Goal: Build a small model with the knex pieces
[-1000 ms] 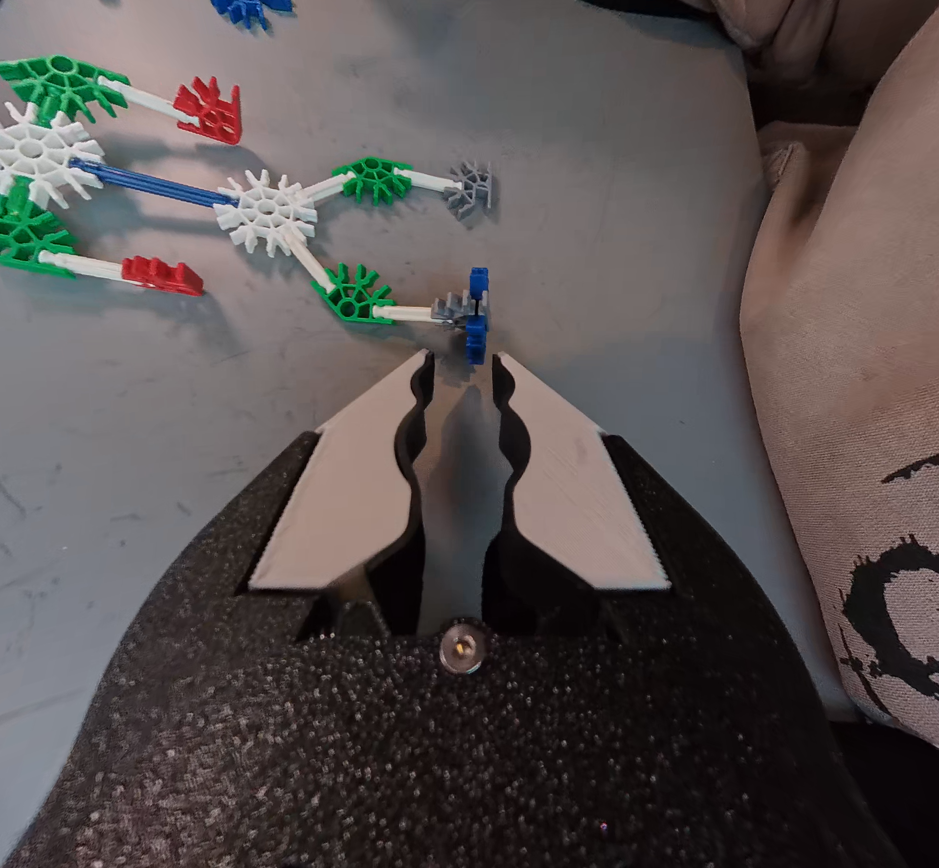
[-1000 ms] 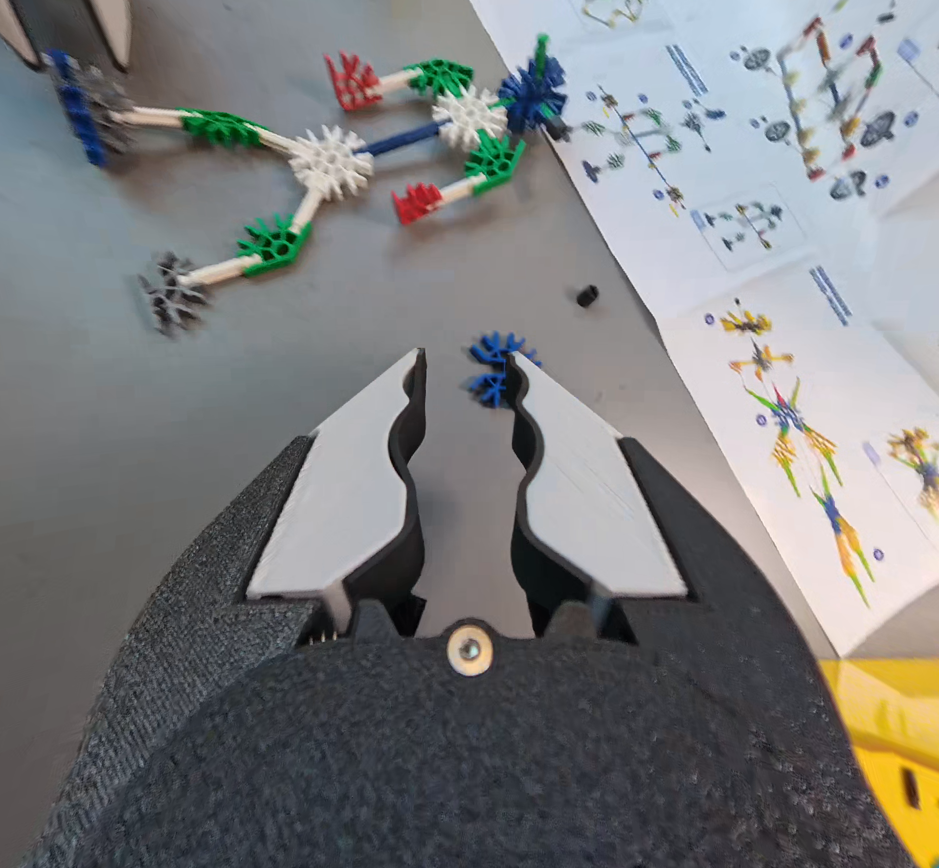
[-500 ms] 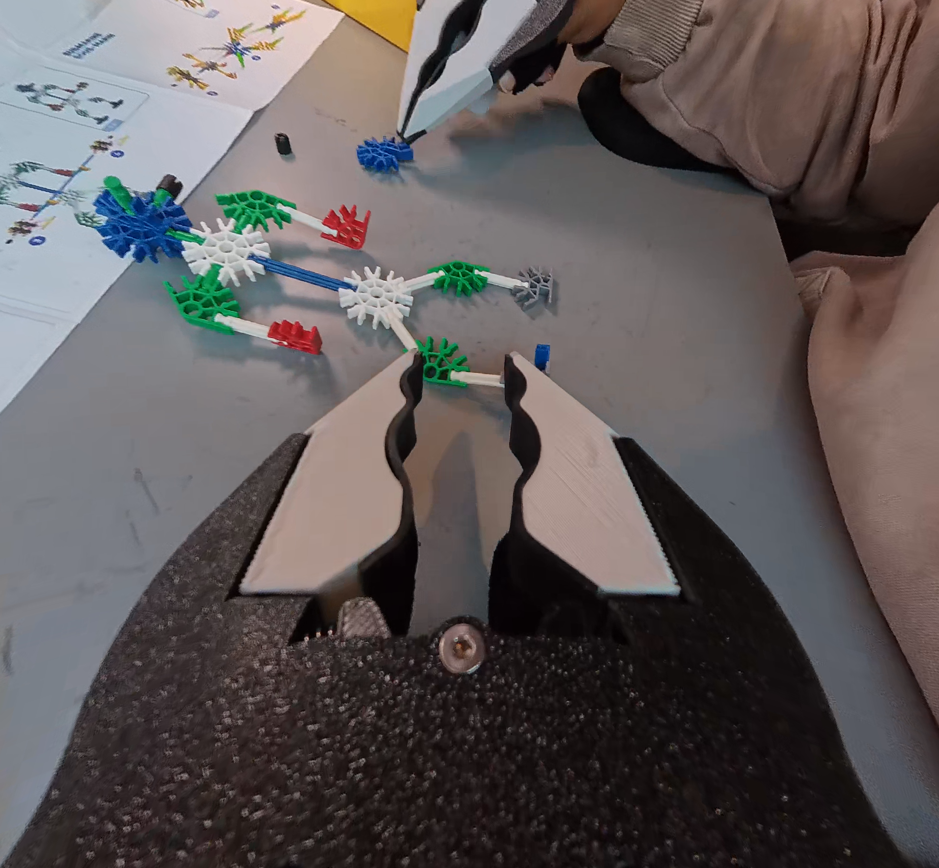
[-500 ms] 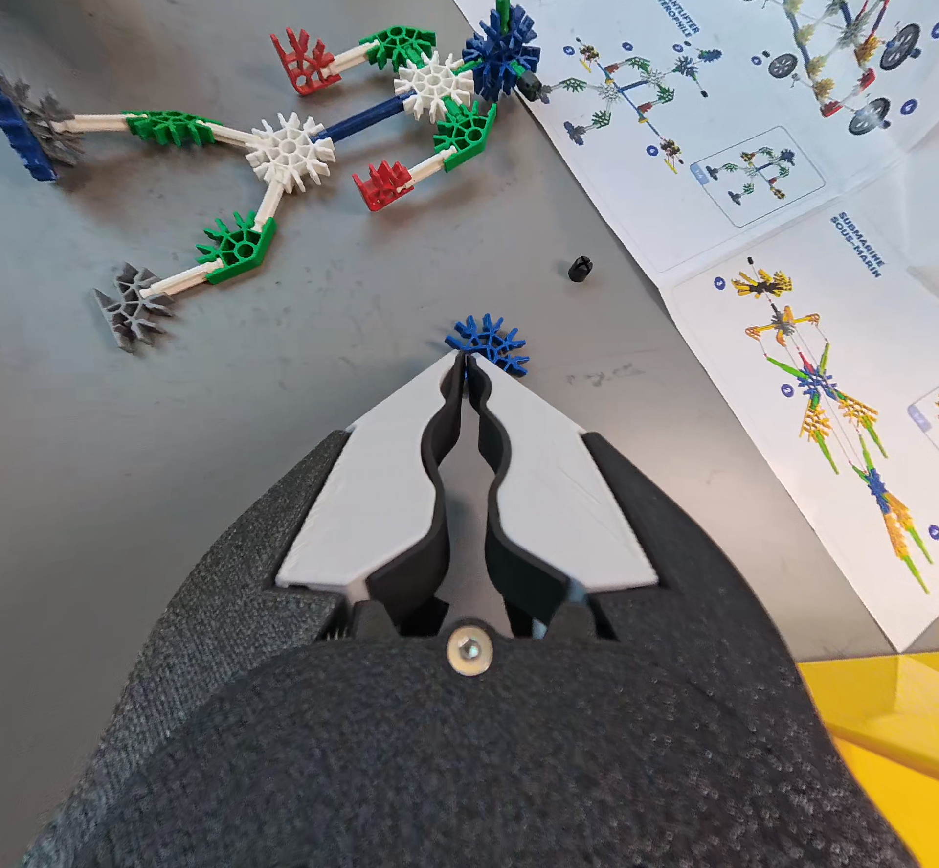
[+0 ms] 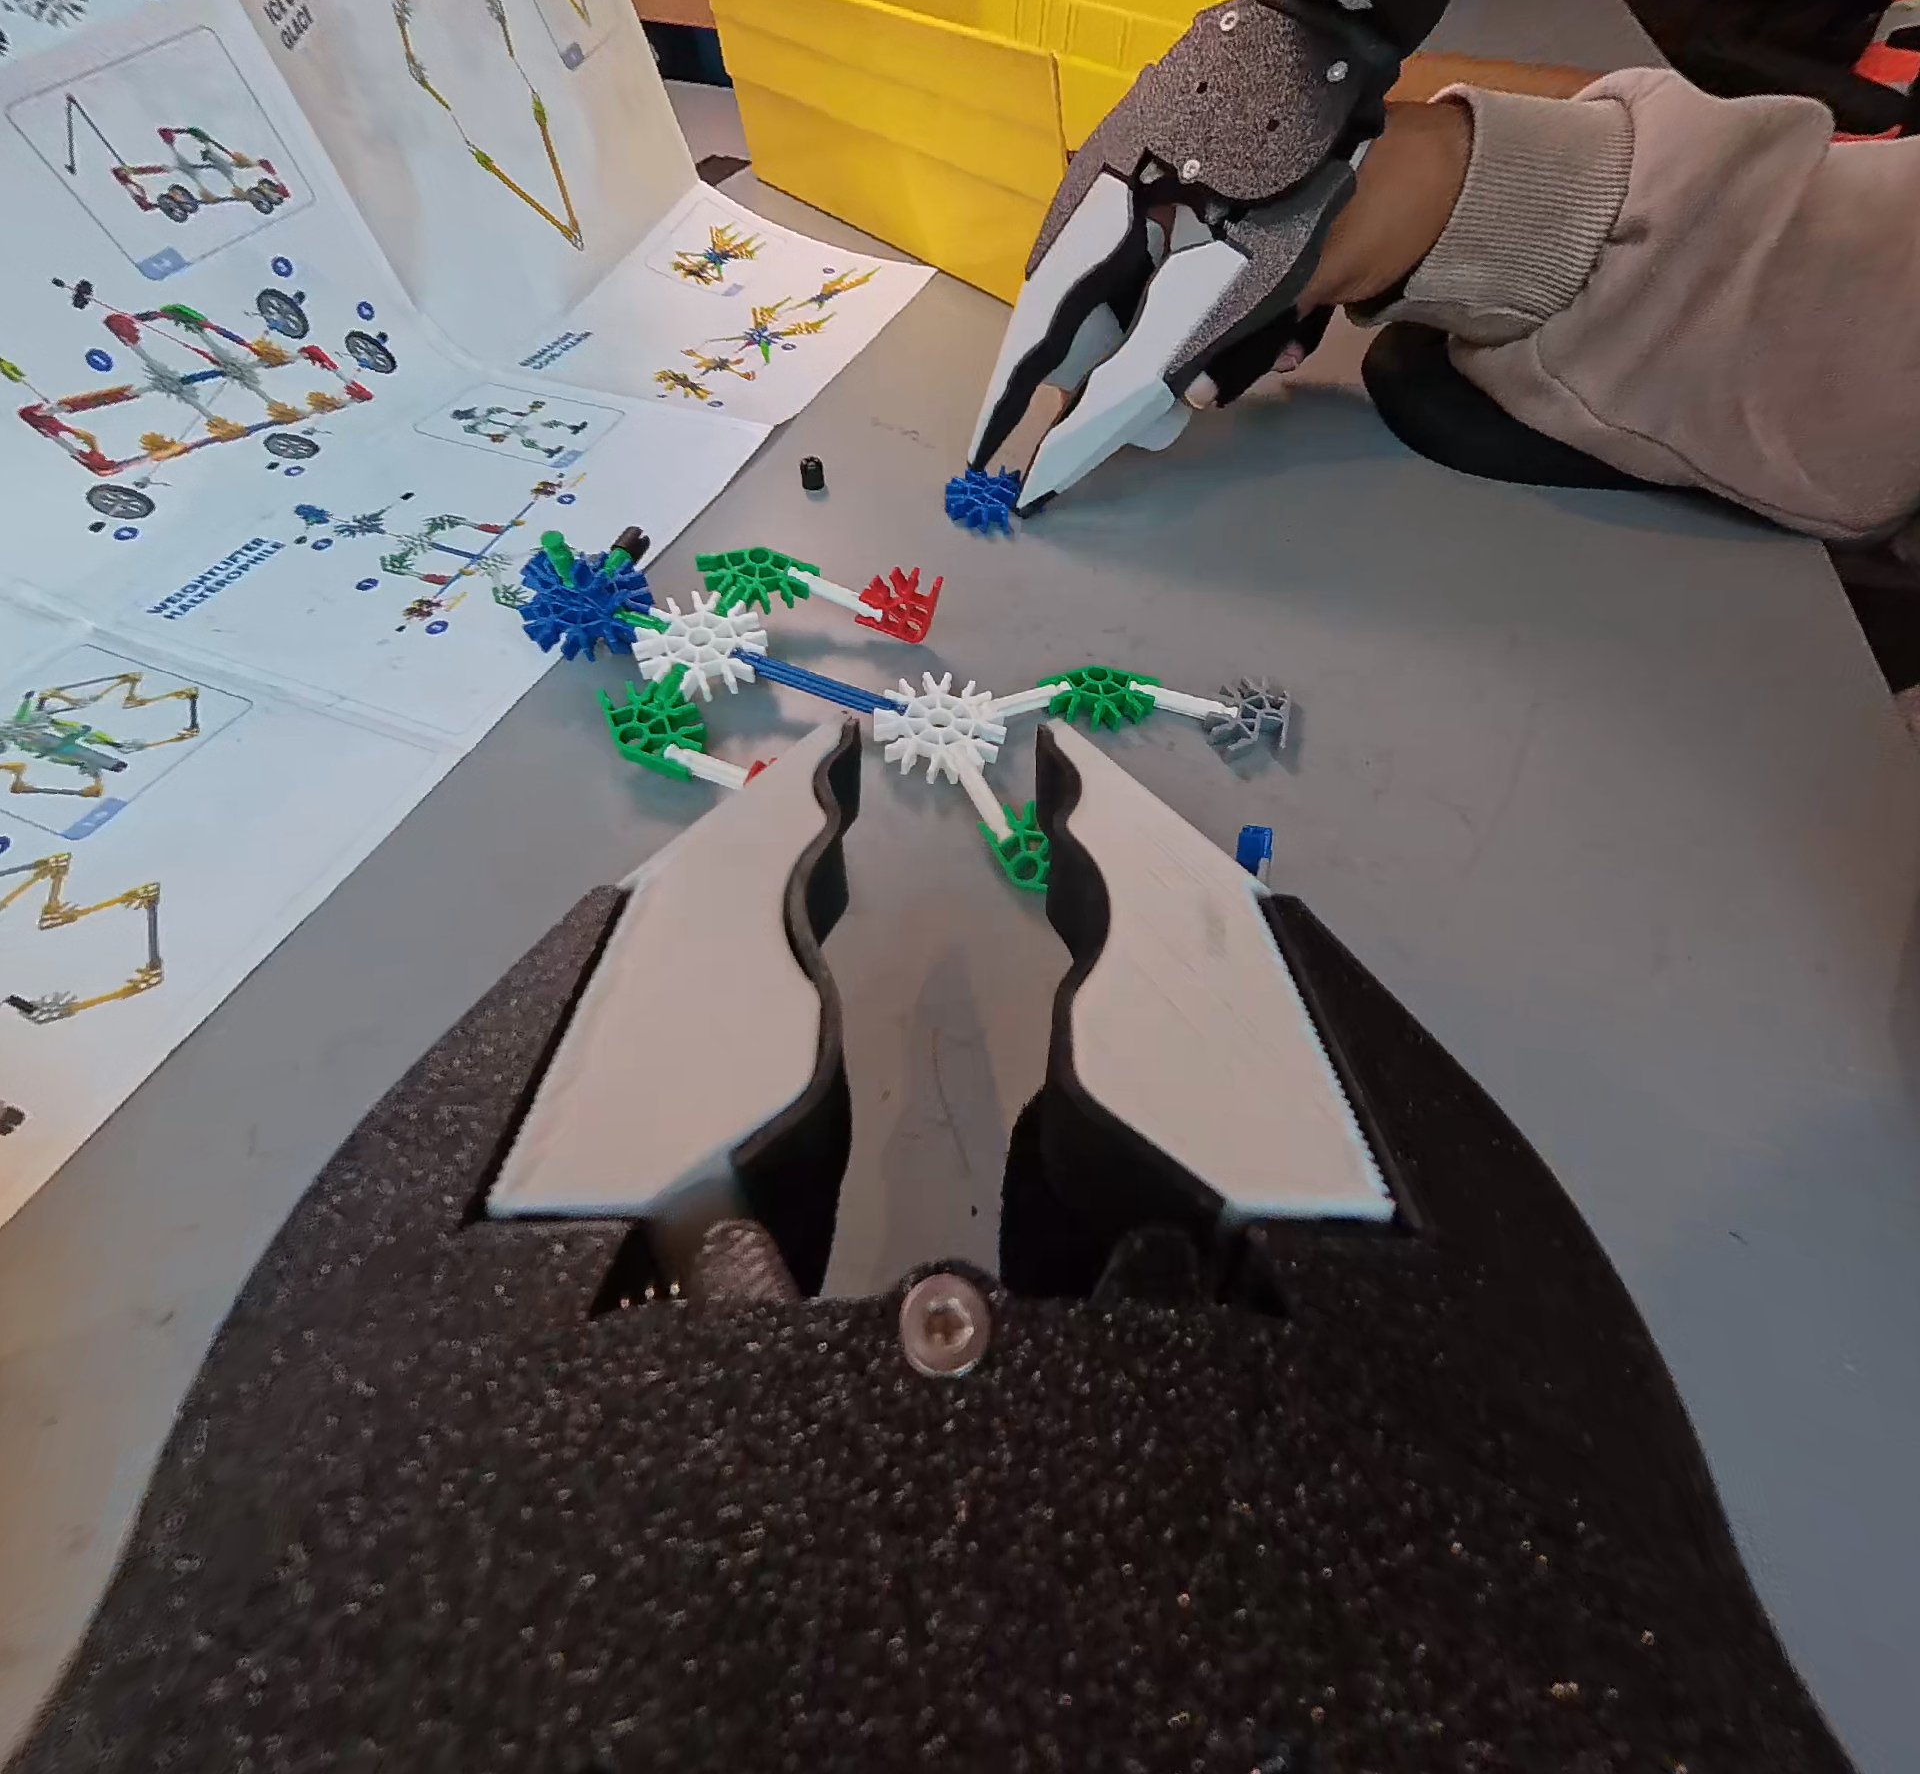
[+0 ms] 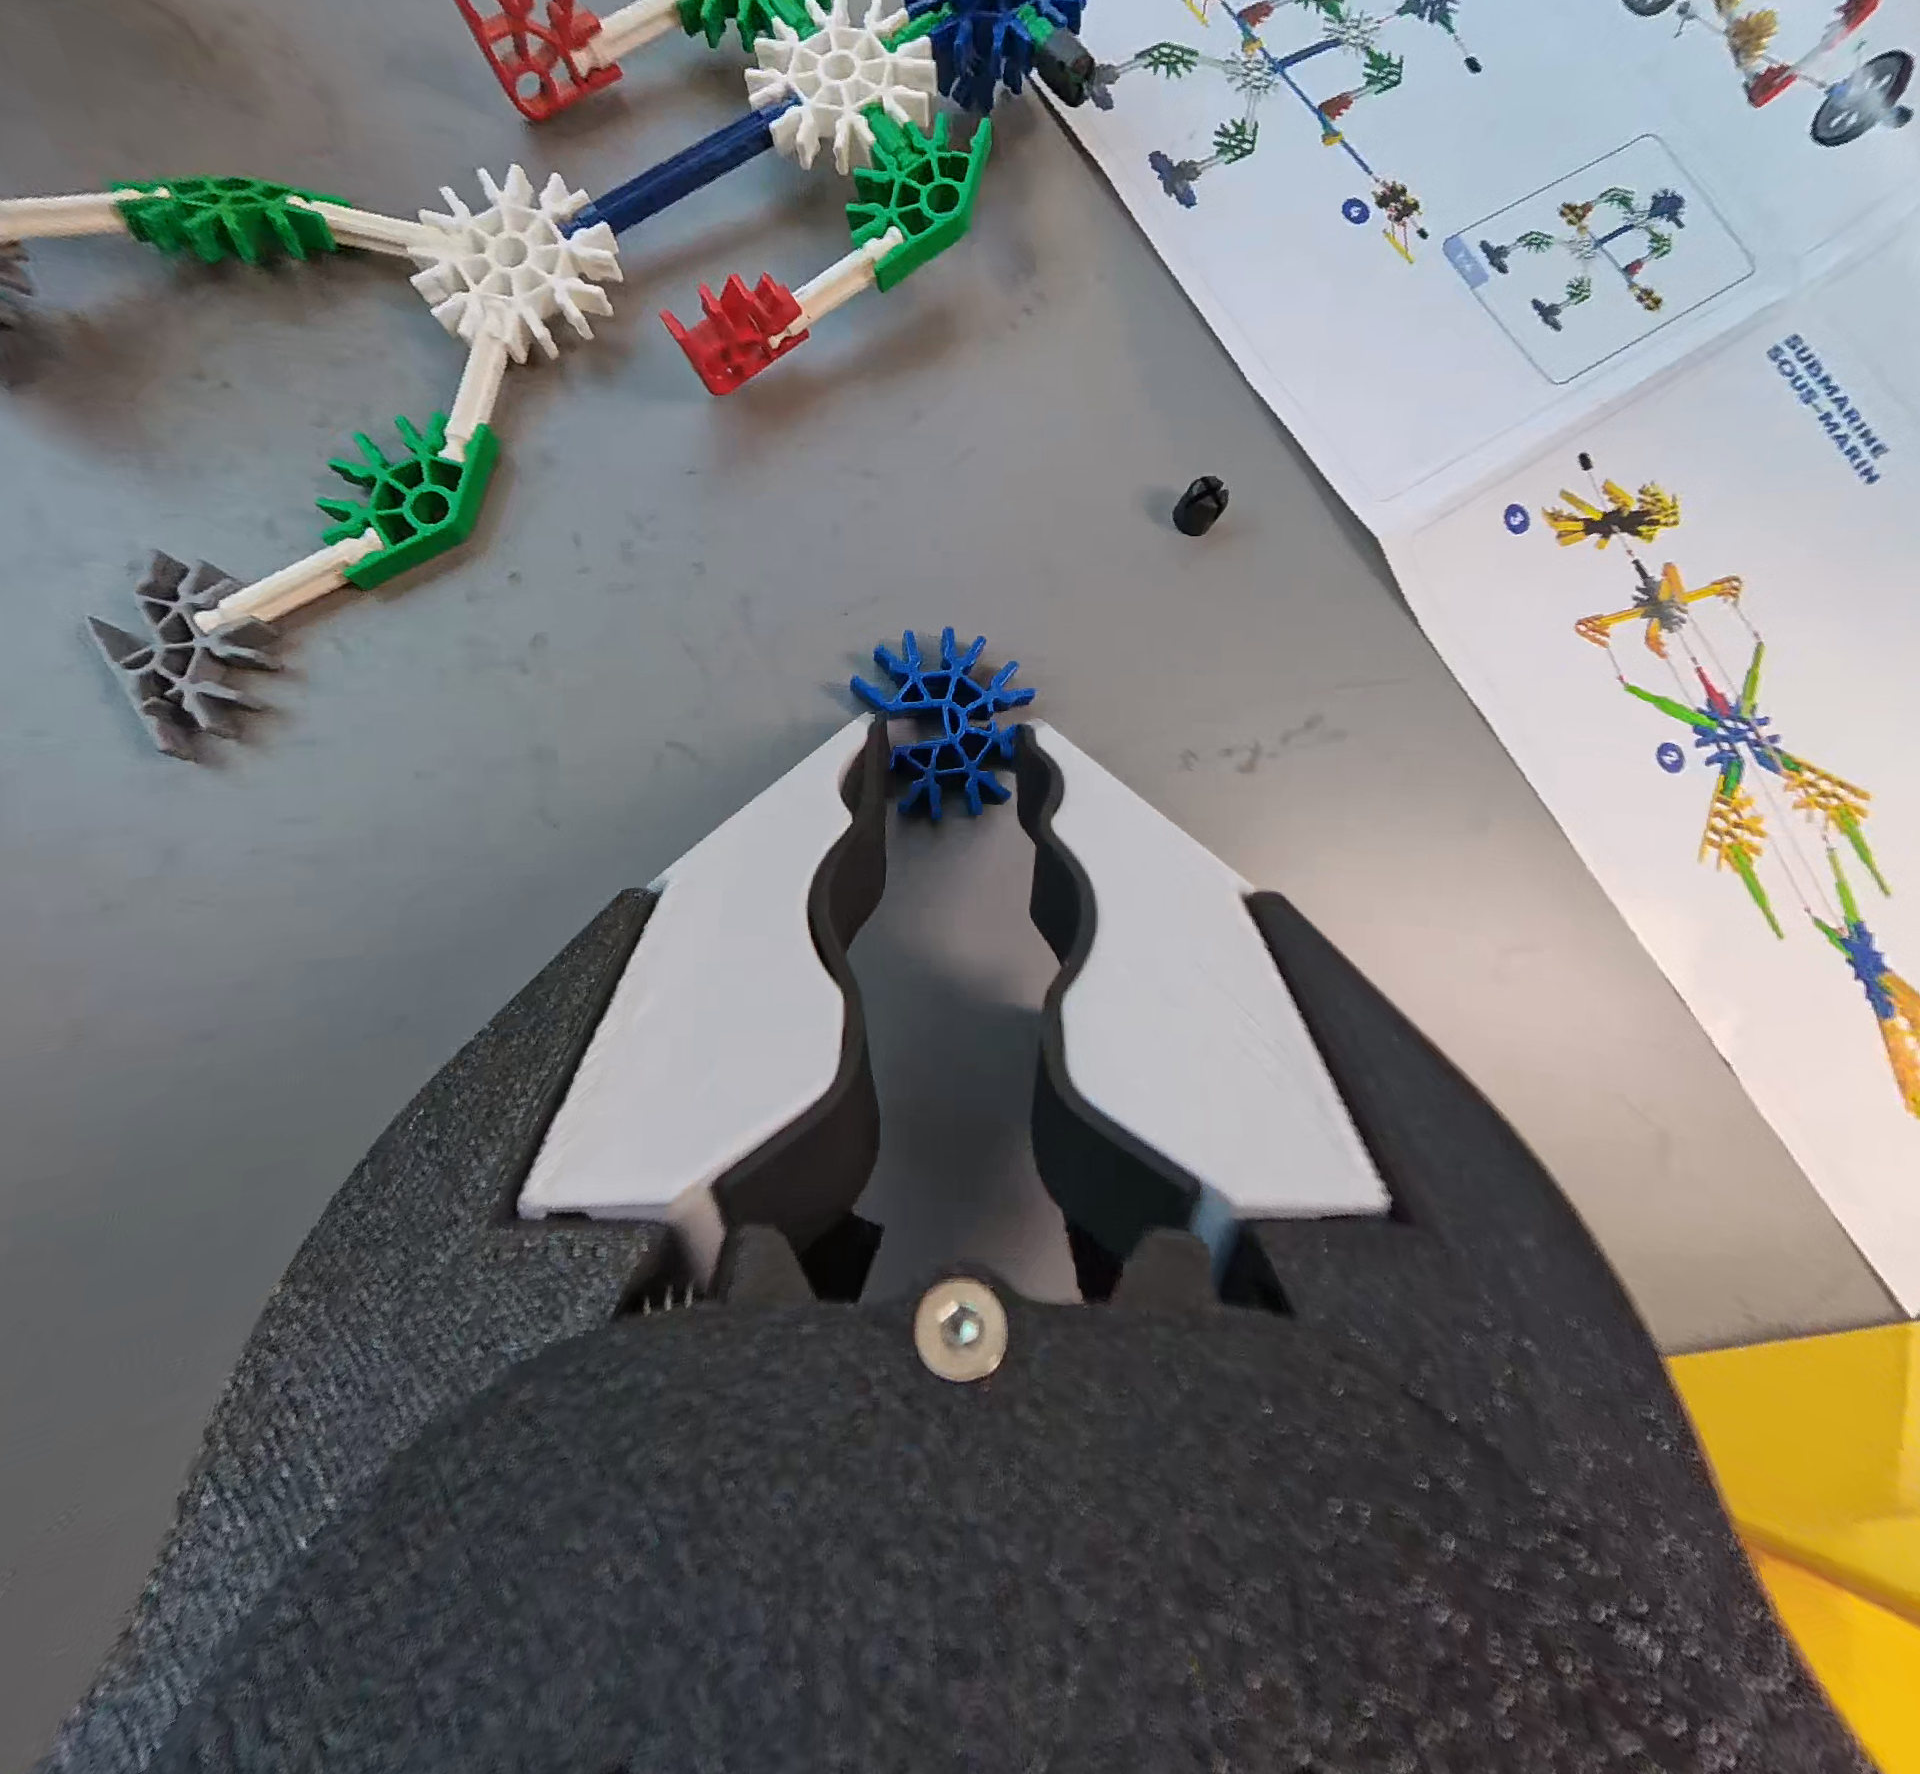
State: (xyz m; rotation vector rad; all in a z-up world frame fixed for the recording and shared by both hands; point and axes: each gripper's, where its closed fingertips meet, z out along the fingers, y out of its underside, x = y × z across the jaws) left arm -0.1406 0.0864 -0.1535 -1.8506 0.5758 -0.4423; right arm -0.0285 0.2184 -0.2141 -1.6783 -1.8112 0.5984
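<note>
A rod-and-connector figure with white hubs (image 5: 940,725), green, red and grey pieces lies flat on the grey table (image 5: 1507,893); it also shows in the right wrist view (image 6: 514,264). My left gripper (image 5: 945,737) is open and empty, hovering over the figure with its tips either side of a white hub. My right gripper (image 6: 951,737) has both pads against a loose blue snowflake connector (image 6: 945,685) that lies on the table. The left wrist view shows that gripper (image 5: 1003,488) tip-down at the connector (image 5: 977,500).
A folded instruction sheet (image 5: 260,374) lies to the left and curls up at the back; it also shows in the right wrist view (image 6: 1558,270). A yellow bin (image 5: 914,62) stands behind. A small black piece (image 6: 1200,505) lies near the sheet. A person's sleeve (image 5: 1662,290) rests at the right. Spacing between my two grippers at the tips: around 20 cm. Between my right fingertips and the small black piece (image 6: 1200,505) there is roughly 6 cm.
My right pads came together on air just short of the blue connector, then parted and now sit around it. My left gripper opened wider and drew back and up from the figure's foot.
</note>
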